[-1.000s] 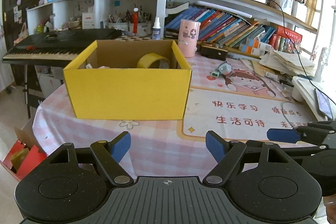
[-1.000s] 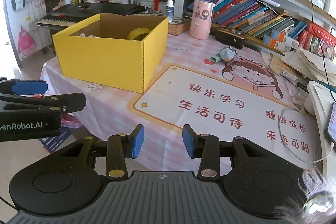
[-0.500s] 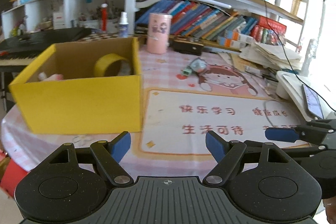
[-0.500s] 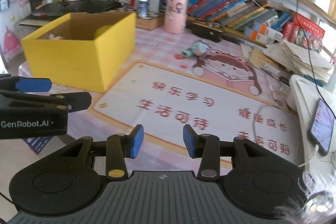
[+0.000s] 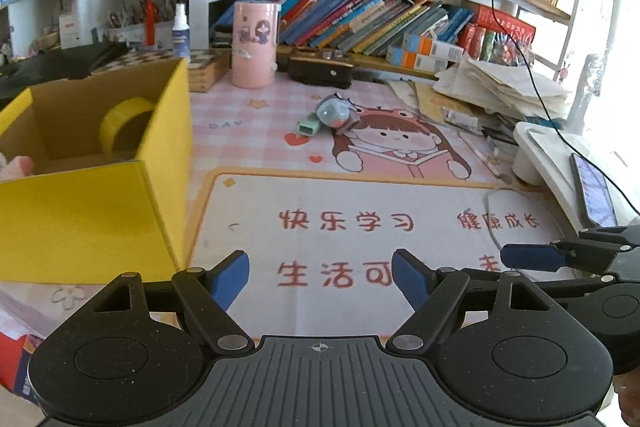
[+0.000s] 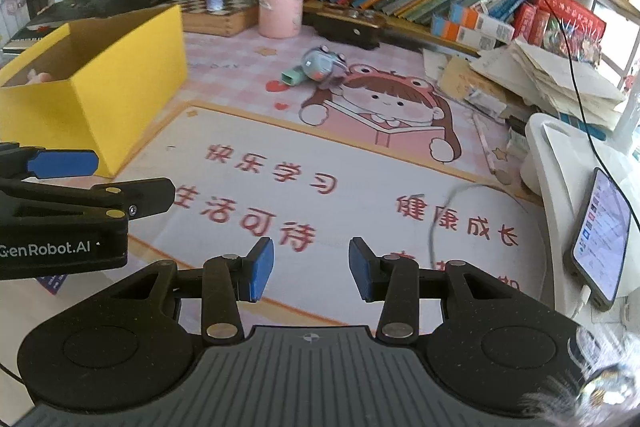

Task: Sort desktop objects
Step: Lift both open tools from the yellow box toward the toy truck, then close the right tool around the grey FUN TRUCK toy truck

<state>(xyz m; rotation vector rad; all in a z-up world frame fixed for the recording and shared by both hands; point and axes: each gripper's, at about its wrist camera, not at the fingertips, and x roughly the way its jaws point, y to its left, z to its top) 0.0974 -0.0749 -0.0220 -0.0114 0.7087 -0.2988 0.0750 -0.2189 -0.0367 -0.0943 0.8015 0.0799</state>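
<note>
Partly sorted: the yellow box (image 5: 92, 187), left of the fingers, already holds a tape roll (image 5: 124, 123). A small toy (image 5: 332, 113) lies on the table (image 5: 248, 107) well ahead. The left gripper (image 5: 320, 277) stands wide apart and the right gripper (image 6: 311, 269) narrowly apart, both empty.

The desk mat (image 5: 360, 195) carries red Chinese characters: 快乐学习 and 健康成长 in one row, 生活可待 in the row nearer. "DAY" is printed faintly on its checked part. The left gripper (image 6: 64, 187) bears "GenRobot.AI" in white on its side.

The surface (image 5: 248, 115) carries a printed mat (image 5: 360, 203), yellow box (image 5: 80, 219), pink canister (image 5: 255, 45), small toy (image 5: 332, 113) and paper stack (image 5: 500, 87).
</note>
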